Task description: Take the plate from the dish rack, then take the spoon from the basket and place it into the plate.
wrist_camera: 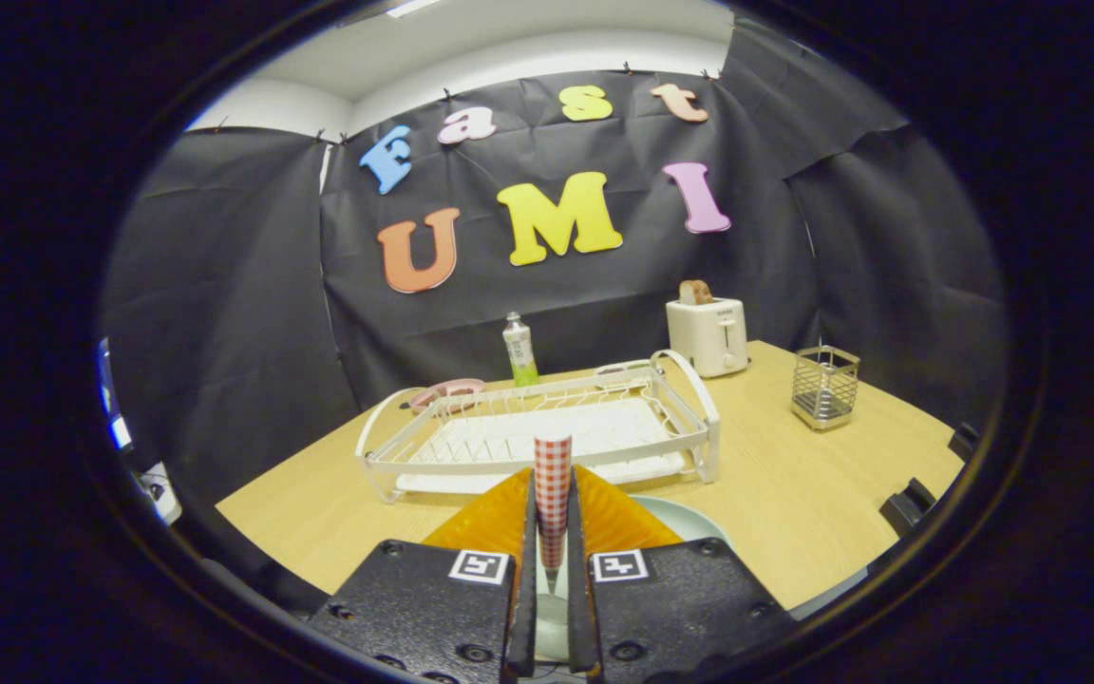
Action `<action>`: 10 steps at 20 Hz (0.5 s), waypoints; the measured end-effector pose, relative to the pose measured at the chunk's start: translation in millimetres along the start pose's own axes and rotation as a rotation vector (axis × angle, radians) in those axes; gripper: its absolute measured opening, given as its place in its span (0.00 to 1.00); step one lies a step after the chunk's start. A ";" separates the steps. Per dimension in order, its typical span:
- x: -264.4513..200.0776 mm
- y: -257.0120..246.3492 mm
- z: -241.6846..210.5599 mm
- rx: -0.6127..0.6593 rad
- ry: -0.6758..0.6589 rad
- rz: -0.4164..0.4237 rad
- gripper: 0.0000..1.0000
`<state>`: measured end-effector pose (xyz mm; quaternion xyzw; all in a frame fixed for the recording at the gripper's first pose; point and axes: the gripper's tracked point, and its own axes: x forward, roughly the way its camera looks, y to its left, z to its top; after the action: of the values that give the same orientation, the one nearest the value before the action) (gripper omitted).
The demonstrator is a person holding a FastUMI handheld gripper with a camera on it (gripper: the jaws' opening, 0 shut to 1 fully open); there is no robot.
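Observation:
My gripper (552,484) is shut on the spoon (553,456), whose red-and-white checked handle stands up between both fingers and pokes out past their tips. The spoon's lower end narrows to a metal stem down between the fingers; its bowl is hidden. A pale plate (691,521) lies on the wooden table right under the gripper, its rim showing to the right of the fingers and a strip of it through the gap between them. Just beyond the fingers stands the white dish rack (547,432), with no plate in it. The wire basket (824,385) stands further off to the right.
Behind the rack are a pink bowl (447,391), a green-labelled bottle (519,350) and a white toaster (708,334) with a slice of bread. The table (794,494) ends close in front and to the right, with dark clamps (908,503) on its right edge.

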<state>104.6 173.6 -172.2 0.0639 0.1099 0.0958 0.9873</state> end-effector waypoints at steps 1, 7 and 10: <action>-2.0 -5.3 2.0 0.000 -0.003 0.003 0.19; -20.5 -44.4 32.0 0.023 -0.021 -0.045 0.58; -34.2 -61.6 50.8 0.051 -0.033 -0.046 0.82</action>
<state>94.2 101.3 -125.1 0.0881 0.0976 0.0690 0.9889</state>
